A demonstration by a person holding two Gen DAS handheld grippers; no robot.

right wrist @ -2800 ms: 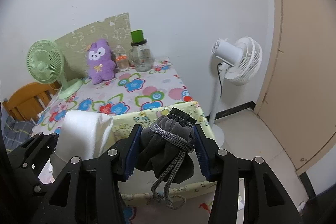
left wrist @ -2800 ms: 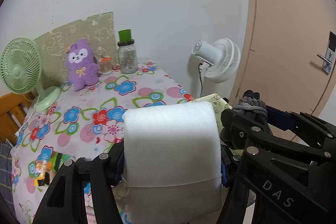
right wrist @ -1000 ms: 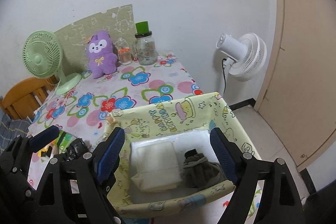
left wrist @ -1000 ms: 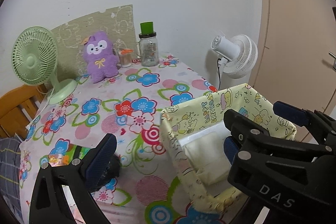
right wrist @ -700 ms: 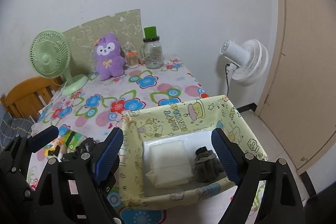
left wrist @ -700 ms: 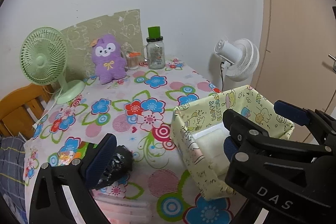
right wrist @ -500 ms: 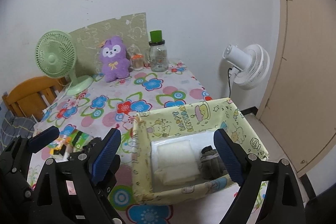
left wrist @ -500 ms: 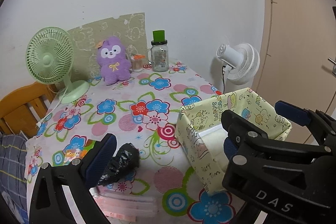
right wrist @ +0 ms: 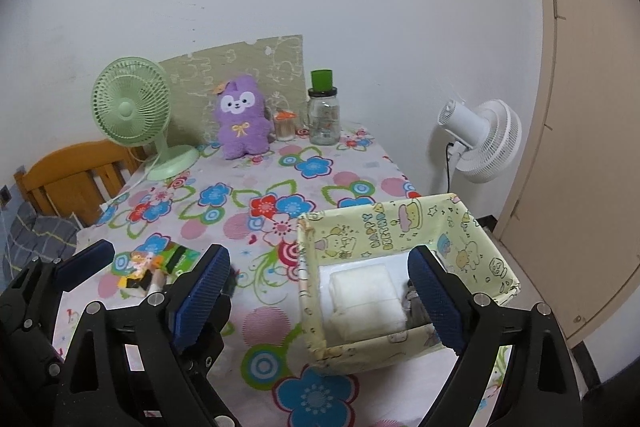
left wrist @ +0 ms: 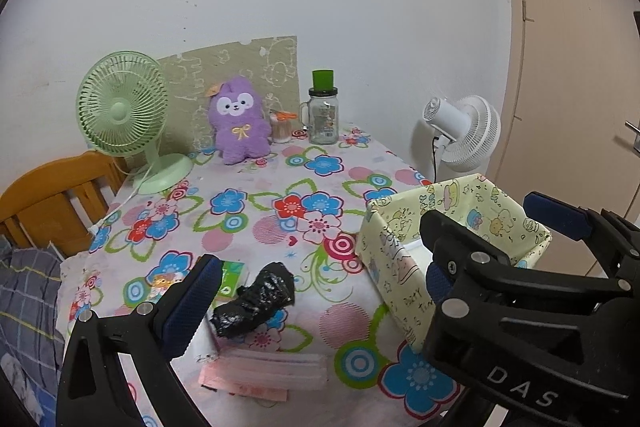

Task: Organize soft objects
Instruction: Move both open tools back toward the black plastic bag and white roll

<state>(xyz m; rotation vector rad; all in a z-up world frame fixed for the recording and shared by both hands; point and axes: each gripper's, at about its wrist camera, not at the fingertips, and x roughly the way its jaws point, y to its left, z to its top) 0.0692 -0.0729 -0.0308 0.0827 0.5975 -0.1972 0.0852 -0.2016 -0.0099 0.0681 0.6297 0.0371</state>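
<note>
From the left wrist view, the left tongs stand wide apart and hold nothing. Between and beyond their fingers a crumpled black bundle lies on the flowered bench, beside a green packet and above a flat pink pack. The yellow cartoon-print fabric bin sits at the bench's right edge, partly hidden by the other tool. A purple plush, a green fan and a glass jar stand at the far wall.

From the right wrist view, the right tongs gape wide, empty, having just been opening. The bin's interior shows between the fingers: a folded white cloth lies inside, with a grey item just beside it, mostly hidden behind the right finger.
</note>
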